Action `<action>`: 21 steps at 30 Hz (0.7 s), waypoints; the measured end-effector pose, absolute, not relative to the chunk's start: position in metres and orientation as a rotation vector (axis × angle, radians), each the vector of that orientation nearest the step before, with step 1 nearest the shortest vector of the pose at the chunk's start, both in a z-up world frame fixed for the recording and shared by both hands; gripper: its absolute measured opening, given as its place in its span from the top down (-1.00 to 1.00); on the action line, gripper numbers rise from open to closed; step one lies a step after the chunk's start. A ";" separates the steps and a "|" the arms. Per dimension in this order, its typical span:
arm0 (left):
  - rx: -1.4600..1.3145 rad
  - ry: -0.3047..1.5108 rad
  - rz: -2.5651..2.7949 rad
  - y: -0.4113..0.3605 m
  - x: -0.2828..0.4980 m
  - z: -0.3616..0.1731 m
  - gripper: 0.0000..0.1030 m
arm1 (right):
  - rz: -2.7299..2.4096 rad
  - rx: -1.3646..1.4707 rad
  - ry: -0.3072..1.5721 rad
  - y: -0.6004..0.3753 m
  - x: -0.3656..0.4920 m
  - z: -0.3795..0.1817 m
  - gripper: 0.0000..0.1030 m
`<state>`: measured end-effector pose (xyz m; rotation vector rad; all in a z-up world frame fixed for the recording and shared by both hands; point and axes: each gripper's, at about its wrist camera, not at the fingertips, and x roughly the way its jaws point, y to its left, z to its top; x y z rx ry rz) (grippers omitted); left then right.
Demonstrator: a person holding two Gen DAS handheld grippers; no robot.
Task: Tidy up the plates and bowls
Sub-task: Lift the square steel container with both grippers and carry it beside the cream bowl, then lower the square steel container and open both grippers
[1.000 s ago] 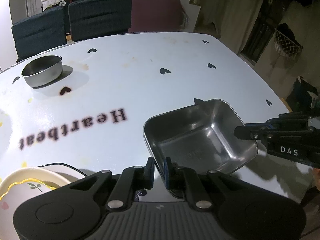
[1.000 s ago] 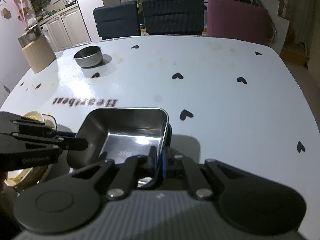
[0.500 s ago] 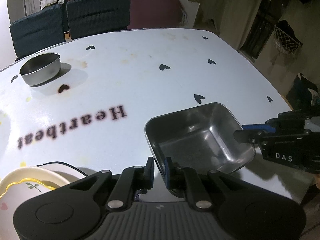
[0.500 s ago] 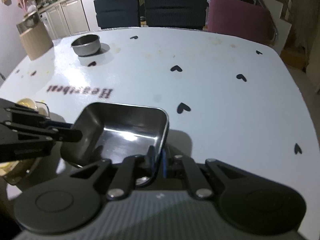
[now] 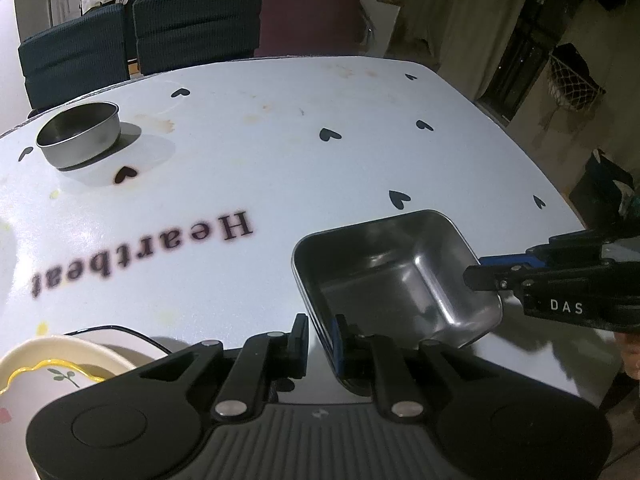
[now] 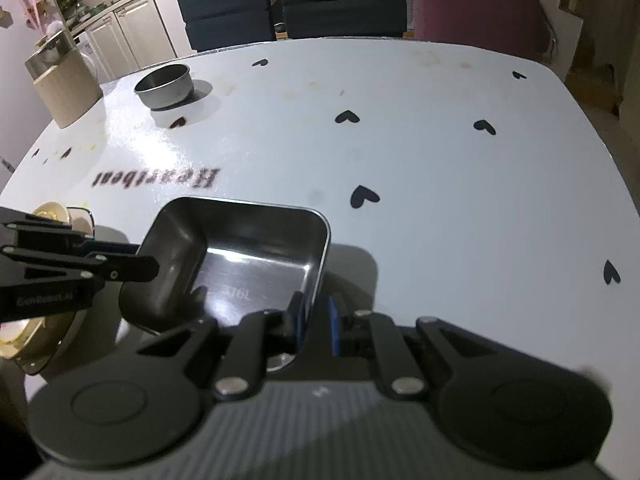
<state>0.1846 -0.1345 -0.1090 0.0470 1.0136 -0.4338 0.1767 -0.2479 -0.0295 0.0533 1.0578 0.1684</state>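
A square steel tray (image 5: 394, 276) hangs above the white table, held from two sides. My left gripper (image 5: 320, 338) is shut on its near-left rim. My right gripper (image 6: 314, 316) has its jaws slightly parted around the tray's right rim (image 6: 320, 264), with a gap beside the right pad; it also shows in the left wrist view (image 5: 480, 272) at the tray's far corner. A round steel bowl (image 5: 80, 134) stands at the far left, also in the right wrist view (image 6: 166, 86). A cream floral plate (image 5: 48, 376) on a darker plate lies near left.
The white table (image 5: 280, 168) has black hearts and "Heartbeat" lettering. A beige canister (image 6: 64, 80) stands at the far left edge. Dark and pink chairs (image 6: 340, 0) line the far side. The table's right edge (image 5: 560, 200) drops to the floor.
The tray has lifted and tilted a little, carried by both grippers. The right gripper's jaws have parted slightly around the rim.
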 end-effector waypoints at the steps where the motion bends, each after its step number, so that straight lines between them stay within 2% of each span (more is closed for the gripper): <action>1: 0.045 1.014 -0.435 -0.134 0.185 -0.109 0.68 | 0.168 0.055 1.056 -0.249 0.176 -0.029 0.74; 14: 0.033 1.023 -0.436 -0.134 0.185 -0.108 0.68 | 0.174 0.120 1.055 -0.257 0.174 -0.029 0.74; 21: 0.022 1.011 -0.416 -0.129 0.185 -0.105 0.35 | 0.168 0.140 1.045 -0.259 0.172 -0.026 0.74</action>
